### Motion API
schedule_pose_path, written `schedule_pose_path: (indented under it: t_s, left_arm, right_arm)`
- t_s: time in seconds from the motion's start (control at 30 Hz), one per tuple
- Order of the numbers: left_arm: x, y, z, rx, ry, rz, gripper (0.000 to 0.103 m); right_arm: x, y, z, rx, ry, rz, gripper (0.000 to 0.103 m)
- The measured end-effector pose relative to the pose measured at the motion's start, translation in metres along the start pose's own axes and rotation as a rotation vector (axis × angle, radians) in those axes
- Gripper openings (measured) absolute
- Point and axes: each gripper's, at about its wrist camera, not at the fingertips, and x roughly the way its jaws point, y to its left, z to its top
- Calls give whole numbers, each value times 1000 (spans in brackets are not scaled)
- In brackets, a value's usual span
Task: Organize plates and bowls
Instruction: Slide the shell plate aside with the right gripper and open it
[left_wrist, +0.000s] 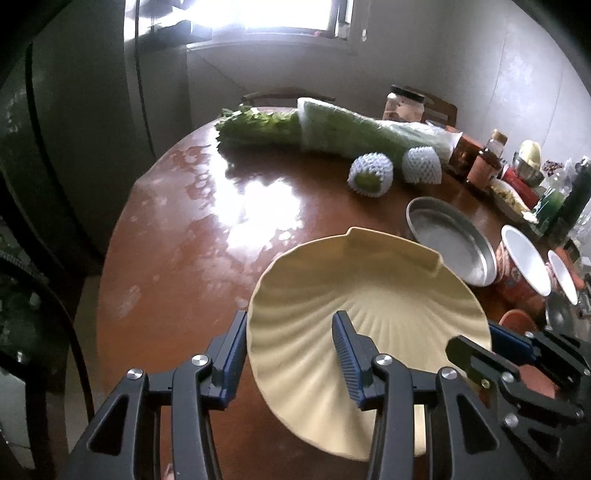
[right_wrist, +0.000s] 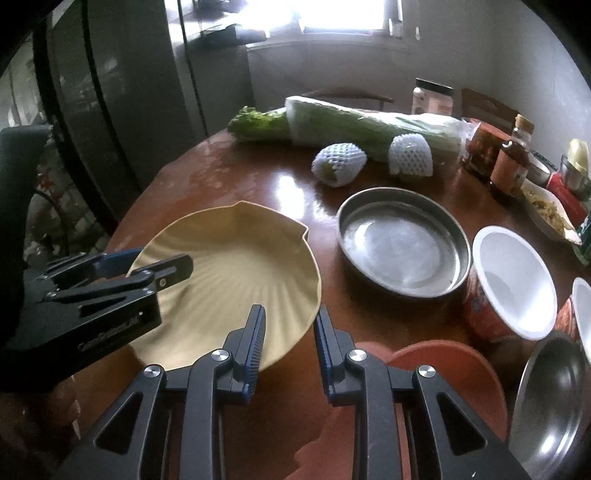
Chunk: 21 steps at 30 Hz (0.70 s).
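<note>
A cream shell-shaped plate (left_wrist: 369, 302) (right_wrist: 229, 266) lies on the brown table, tilted. My left gripper (left_wrist: 290, 334) is open, its jaws straddling the plate's near-left rim; it shows in the right wrist view (right_wrist: 147, 266). My right gripper (right_wrist: 290, 326) is open, its jaws straddling the plate's right rim; it shows in the left wrist view (left_wrist: 491, 343). A round metal dish (right_wrist: 402, 243) (left_wrist: 450, 240) sits right of the plate. An orange plate (right_wrist: 447, 373) and a steel bowl (right_wrist: 554, 402) lie at the near right.
Two red paper cups (right_wrist: 509, 284) stand at the right. Bagged cabbage (right_wrist: 362, 125), celery (right_wrist: 258, 123) and two net-wrapped fruits (right_wrist: 338, 164) lie at the back. Jars, bottles and boxes (right_wrist: 509, 162) crowd the right edge. The table's left edge (left_wrist: 118, 236) is near.
</note>
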Motion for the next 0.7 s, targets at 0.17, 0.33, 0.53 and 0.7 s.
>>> schedule_pose_path:
  t_s: [0.17,0.33,0.53,0.7]
  left_arm:
    - [-9,5,-17,-7,6,17,46]
    - [-22,9,-37,-31,5,21,46]
    - [-25,12,-53,-42,16,67,46]
    - [-31,11,-59,-42,8,58,46]
  right_arm:
    - [-5,12,-11,-21,2,7,28]
    - [-6,18,-15,-55,4,11,28]
    - [9,28,-12,-117,26,19,28]
    - [25,28,-6,-142,63,14,29]
